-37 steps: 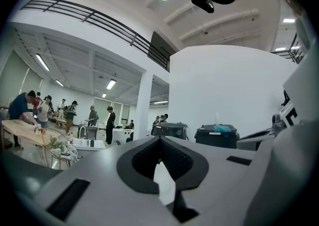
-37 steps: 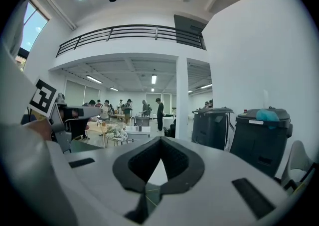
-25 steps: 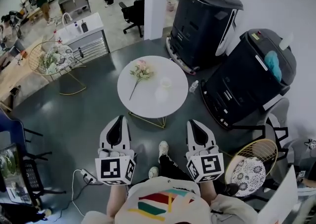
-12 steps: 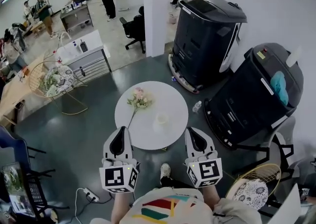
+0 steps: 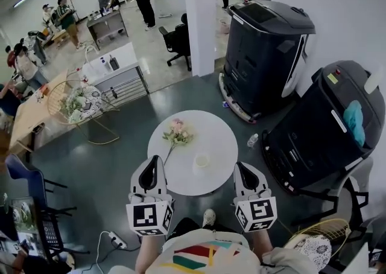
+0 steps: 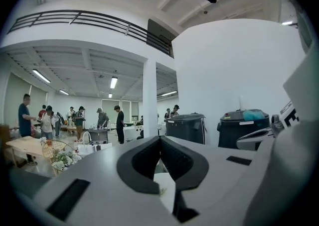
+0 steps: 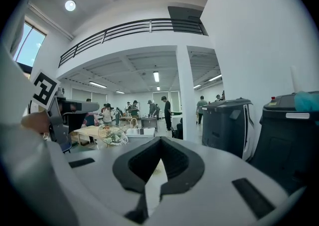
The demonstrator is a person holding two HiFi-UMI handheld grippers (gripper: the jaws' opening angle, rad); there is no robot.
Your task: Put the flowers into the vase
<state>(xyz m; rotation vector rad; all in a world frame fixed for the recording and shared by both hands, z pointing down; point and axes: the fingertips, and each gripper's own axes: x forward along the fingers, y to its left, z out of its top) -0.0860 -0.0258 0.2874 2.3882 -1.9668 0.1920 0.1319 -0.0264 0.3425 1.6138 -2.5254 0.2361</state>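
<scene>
White is the round table (image 5: 224, 137), on which the pink flowers (image 5: 178, 135) are laid flat, near the pale vase (image 5: 201, 161) that is stood upright. The left tool (image 5: 153, 162) and right tool (image 5: 243, 169) are held at the table's near side, both closed, with nothing gripped.

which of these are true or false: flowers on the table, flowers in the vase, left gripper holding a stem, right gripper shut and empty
1. The flowers lie on the round white table. True.
2. The flowers stand in the vase. False: they lie flat on the table beside the vase, apart from it.
3. The left gripper holds a flower stem. False: its jaws are together with nothing between them.
4. The right gripper is shut and empty. True.
</scene>
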